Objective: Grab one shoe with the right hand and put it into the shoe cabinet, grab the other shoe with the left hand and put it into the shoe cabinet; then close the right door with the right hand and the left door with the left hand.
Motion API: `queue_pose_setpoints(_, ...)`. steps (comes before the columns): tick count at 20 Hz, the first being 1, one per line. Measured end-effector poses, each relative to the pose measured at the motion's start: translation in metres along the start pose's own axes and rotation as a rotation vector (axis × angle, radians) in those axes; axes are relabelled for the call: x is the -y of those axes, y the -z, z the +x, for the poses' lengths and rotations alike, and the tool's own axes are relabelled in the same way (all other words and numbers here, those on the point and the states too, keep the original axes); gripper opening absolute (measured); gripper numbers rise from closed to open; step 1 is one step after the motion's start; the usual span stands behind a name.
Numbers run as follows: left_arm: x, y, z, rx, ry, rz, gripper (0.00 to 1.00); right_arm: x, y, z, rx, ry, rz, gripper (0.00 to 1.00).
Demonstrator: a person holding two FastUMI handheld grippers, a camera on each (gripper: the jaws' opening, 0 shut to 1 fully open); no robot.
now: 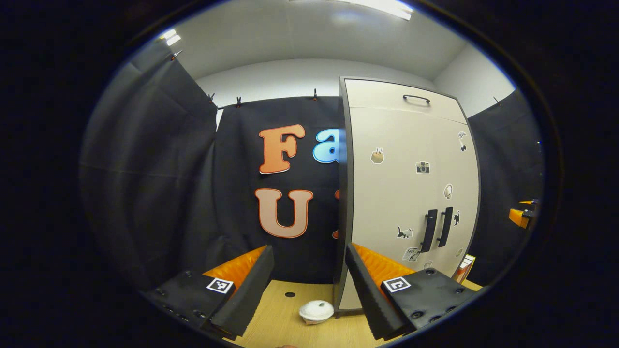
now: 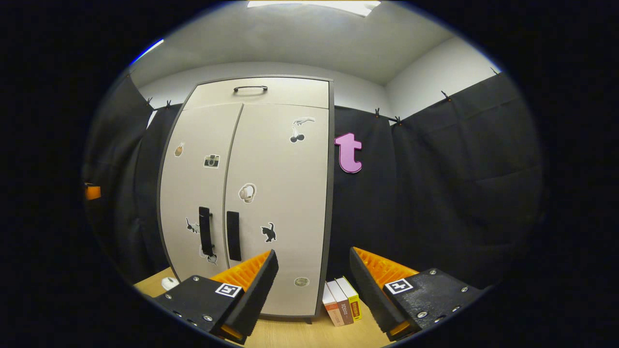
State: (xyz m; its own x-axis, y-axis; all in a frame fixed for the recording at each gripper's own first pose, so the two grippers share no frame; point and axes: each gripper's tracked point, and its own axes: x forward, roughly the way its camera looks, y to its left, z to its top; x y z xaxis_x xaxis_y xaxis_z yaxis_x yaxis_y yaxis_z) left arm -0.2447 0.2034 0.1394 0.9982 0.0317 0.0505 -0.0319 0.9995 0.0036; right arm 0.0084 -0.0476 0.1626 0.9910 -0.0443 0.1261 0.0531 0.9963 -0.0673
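Observation:
The shoe cabinet (image 2: 271, 193) is a tall pale cupboard with stickers, and both its doors stand flush and shut, their dark handles (image 2: 220, 237) side by side. In the left gripper view the same shoe cabinet (image 1: 411, 193) stands to the right, seen at an angle. My left gripper (image 1: 309, 285) is open with nothing between its fingers, a little short of the cabinet's left corner. My right gripper (image 2: 312, 285) is open and holds nothing, in front of the cabinet's right edge. In the left gripper view the other gripper (image 1: 522, 215) shows at the far right.
A small white round object (image 1: 316, 311) lies on the wooden table (image 1: 285, 319) by the cabinet's foot. Three books (image 2: 342, 302) stand upright to the right of the cabinet. Black cloth walls close in the booth on all sides.

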Motion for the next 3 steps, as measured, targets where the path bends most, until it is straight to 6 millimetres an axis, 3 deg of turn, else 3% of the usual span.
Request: queue_pose_setpoints(3,-0.0009,0.0042,0.0009,-0.008,0.007,-0.002,0.96,-0.0020,-0.0013,-0.0030,0.000,0.007,-0.006,0.92)
